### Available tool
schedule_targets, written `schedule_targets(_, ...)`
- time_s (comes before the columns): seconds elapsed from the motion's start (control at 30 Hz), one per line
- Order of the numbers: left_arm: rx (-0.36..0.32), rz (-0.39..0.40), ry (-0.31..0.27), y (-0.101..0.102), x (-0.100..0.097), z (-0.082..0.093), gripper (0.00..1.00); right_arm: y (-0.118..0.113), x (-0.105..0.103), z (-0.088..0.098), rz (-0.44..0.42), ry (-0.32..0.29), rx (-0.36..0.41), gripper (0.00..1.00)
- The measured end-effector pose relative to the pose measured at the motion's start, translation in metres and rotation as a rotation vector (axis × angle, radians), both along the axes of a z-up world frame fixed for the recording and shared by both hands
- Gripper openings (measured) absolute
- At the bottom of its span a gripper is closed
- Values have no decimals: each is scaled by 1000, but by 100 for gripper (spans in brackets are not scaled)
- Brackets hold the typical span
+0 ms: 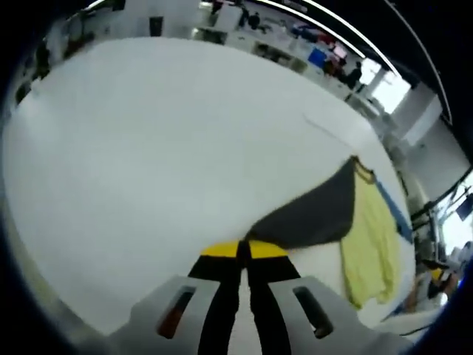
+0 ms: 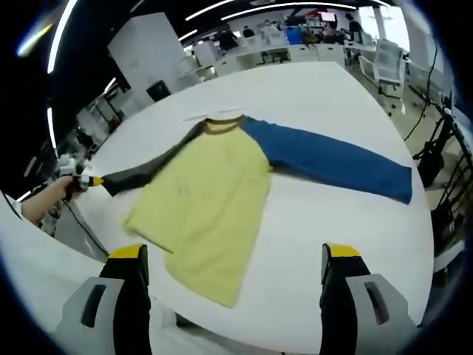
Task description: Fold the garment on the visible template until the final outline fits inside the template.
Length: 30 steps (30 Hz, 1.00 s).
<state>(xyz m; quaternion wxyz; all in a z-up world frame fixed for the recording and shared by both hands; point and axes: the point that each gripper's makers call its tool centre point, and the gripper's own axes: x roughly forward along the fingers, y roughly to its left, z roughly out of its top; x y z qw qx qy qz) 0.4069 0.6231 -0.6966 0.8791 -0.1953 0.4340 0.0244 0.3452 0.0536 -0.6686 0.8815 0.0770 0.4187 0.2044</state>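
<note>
Looking through the left gripper view first: the left claw (image 1: 244,251) has its yellow-tipped jaws pressed together, clamped on the cuff end of the dark grey sleeve (image 1: 314,214). That sleeve runs away from the claw, up and to the right, to the yellow body of the shirt (image 1: 369,240), which lies flat on the white surface (image 1: 162,148). A strip of blue peeks out along the far edge of the shirt. Ahead and to the left of the claw it's just bare white surface, with an office-type room beyond it.

Right gripper view: the right claw (image 2: 233,259) has its jaws wide apart, holding nothing, hovering just short of the shirt's (image 2: 207,203) bottom hem. The shirt is spread out straight ahead of it, collar on the far side. The blue sleeve (image 2: 332,163) stretches out ahead and to the right, flat on the surface (image 2: 332,244). The grey sleeve (image 2: 148,174) goes off to the left, where the left claw (image 2: 92,181), held by a person's hand (image 2: 48,200), pinches its end near the surface's edge.
</note>
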Motion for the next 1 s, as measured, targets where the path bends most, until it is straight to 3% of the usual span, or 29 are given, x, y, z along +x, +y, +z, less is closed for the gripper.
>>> schedule_targets(0.17,-32,104,4,25,6,-17,0,3,-1,0,4,3,-5,97)
schedule_targets(0.53,-67,209,-8,63,31,-42,0,9,-2,2,9,2,-17,97)
schedule_targets(0.77,-40,270,-25,76,51,-45,0,11,-1,5,4,1,-24,97)
schedule_targets(1.0,13,266,-11,81,63,-52,0,15,-2,1,1,14,-25,97)
